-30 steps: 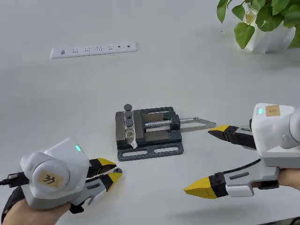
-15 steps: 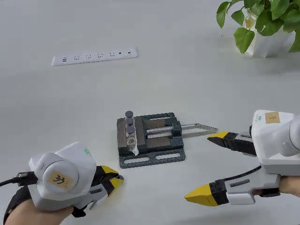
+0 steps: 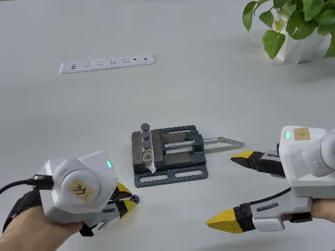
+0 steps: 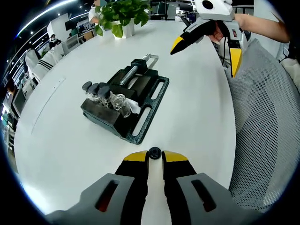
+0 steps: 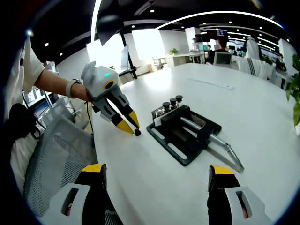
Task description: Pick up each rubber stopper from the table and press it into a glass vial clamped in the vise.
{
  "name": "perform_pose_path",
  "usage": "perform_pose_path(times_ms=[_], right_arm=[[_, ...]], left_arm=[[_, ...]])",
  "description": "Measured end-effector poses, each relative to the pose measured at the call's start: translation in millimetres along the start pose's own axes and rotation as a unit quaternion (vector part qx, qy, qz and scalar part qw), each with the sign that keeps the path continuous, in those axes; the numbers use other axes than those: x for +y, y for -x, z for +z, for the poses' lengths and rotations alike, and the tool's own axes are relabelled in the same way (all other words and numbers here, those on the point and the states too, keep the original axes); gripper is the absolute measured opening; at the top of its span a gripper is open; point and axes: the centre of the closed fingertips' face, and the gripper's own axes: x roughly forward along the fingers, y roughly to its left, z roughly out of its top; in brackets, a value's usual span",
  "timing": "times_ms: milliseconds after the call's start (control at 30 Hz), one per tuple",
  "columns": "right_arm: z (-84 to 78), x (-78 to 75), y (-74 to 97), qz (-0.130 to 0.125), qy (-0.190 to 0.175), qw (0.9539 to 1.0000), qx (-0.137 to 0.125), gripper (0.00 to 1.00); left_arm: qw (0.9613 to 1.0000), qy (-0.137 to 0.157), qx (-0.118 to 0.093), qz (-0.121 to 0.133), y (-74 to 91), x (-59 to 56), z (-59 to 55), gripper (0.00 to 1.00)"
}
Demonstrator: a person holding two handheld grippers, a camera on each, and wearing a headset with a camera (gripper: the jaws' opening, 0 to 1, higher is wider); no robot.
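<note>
Head view puts the left gripper (image 3: 125, 201) low at the near left of the pale grey surface (image 3: 235, 99). Its yellow-tipped fingers (image 4: 135, 158) are drawn nearly together, pinching a small dark round rubber stopper (image 3: 134, 198) at their very tips. We cannot tell whether the stopper touches the surface. Just beyond it sits the dark metal bench vise (image 3: 178, 157), which clamps a row of four small glass vials (image 3: 146, 145) along its left side. Three of the vials carry dark stoppers, and the one nearest us (image 4: 119, 99) is open-mouthed. We see the right gripper (image 3: 220, 190) to the right of the vise, its fingers spread wide and holding nothing. A white power strip (image 3: 107, 62) and a leafy green plant in a white pot (image 3: 293, 31) lie at the far side
</note>
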Motion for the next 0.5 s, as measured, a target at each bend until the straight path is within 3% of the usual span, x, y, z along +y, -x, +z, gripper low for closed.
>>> perform_pose_path(times_ms=[333,433,500], right_arm=[[-1.5,1.8,1.0,0.000,-0.005,1.0000,-0.003,0.88],[-2.5,2.0,1.3,0.000,-0.007,1.0000,-0.004,0.88],[-3.5,2.2,1.4,0.001,-0.008,1.0000,-0.004,0.88]], left_arm=[[0.9983,-0.025,0.044,-0.027,-2.0,-2.3,4.4,0.07],[0.9961,-0.031,0.069,-0.044,-2.2,-4.3,-1.1,0.06],[0.9960,-0.037,0.069,-0.044,-2.7,-0.9,0.1,0.06]])
